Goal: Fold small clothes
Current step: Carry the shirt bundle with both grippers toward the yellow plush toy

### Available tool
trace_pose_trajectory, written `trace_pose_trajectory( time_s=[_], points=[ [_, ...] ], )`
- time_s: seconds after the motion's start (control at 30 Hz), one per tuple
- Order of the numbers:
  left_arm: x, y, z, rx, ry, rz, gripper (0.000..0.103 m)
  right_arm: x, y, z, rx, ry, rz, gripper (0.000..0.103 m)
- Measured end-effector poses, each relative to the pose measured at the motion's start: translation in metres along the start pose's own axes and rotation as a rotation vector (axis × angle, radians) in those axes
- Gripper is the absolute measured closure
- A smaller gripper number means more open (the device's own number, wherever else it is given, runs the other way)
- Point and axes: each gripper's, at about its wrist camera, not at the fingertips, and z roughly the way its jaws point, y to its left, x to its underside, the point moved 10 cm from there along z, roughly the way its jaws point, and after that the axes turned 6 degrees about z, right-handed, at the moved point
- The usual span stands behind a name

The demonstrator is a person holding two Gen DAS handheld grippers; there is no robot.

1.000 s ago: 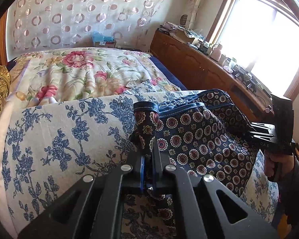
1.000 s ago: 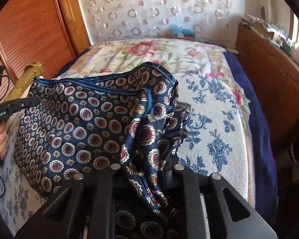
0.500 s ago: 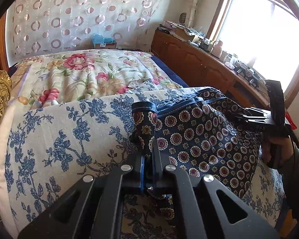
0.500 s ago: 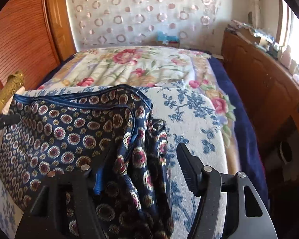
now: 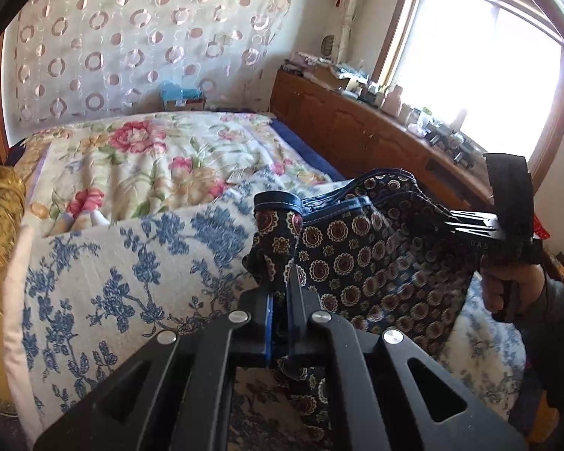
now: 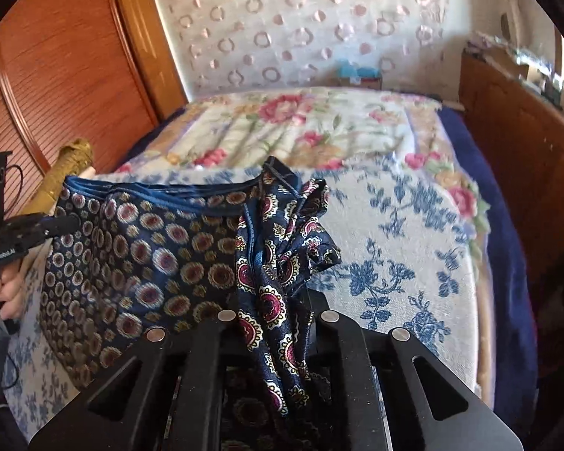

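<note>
The fingers of the left gripper (image 5: 278,297) are pressed together on a bunched corner of the navy patterned garment (image 5: 376,259), whose blue-trimmed edge stands up just beyond the fingertips. The jaws of the right gripper (image 6: 270,300) have just been closing, and they are now clamped on the opposite gathered corner of the garment (image 6: 161,248); folds of it hang over and between the fingers.

The garment is held stretched between both grippers above the blue floral cover (image 5: 124,263) at the near end of the bed. Its trimmed top edge runs nearly straight from one grip to the other. Free cover is seen to the left of the garment in the left view and to its right in the right view. The pink floral quilt (image 5: 150,158) lies further back.

Only the left view shows the window (image 5: 481,67) and the cluttered wooden sideboard (image 5: 357,127). Only the right view shows the wooden panel (image 6: 56,75) at the left. In each view the opposite gripper is seen from the side, held by a hand (image 5: 507,285).
</note>
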Motion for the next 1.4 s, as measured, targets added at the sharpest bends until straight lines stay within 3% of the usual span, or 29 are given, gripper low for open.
trace_pose_trajectory(
  time_s=[0.3,0.57,0.8,0.97,1.17,1.3,1.4],
  points=[
    [-0.016,0.004,-0.092,-0.071,-0.148,-0.011,0.101,-0.033,0.054,-0.06,-0.056,-0.172,-0.061,0.094],
    [0.002,0.075,-0.194,-0.266,-0.253,-0.075,0.101,-0.075,0.162,-0.065,-0.19,-0.248,-0.207,0.094],
    [0.045,0.157,-0.256,-0.422,-0.327,-0.216,0.101,-0.116,0.276,-0.025,-0.292,-0.25,-0.372,0.094],
    [0.09,0.207,-0.256,-0.491,-0.324,-0.336,0.101,-0.136,0.355,0.021,-0.322,-0.226,-0.508,0.094],
    [0.137,0.229,-0.251,-0.51,-0.318,-0.45,0.101,-0.138,0.432,0.088,-0.334,-0.167,-0.597,0.094],
    [0.156,0.238,-0.245,-0.548,-0.273,-0.471,0.1,-0.137,0.474,0.128,-0.33,-0.139,-0.637,0.094],
    [0.163,0.241,-0.242,-0.564,-0.258,-0.473,0.1,-0.138,0.495,0.145,-0.315,-0.117,-0.636,0.087]
  ],
)
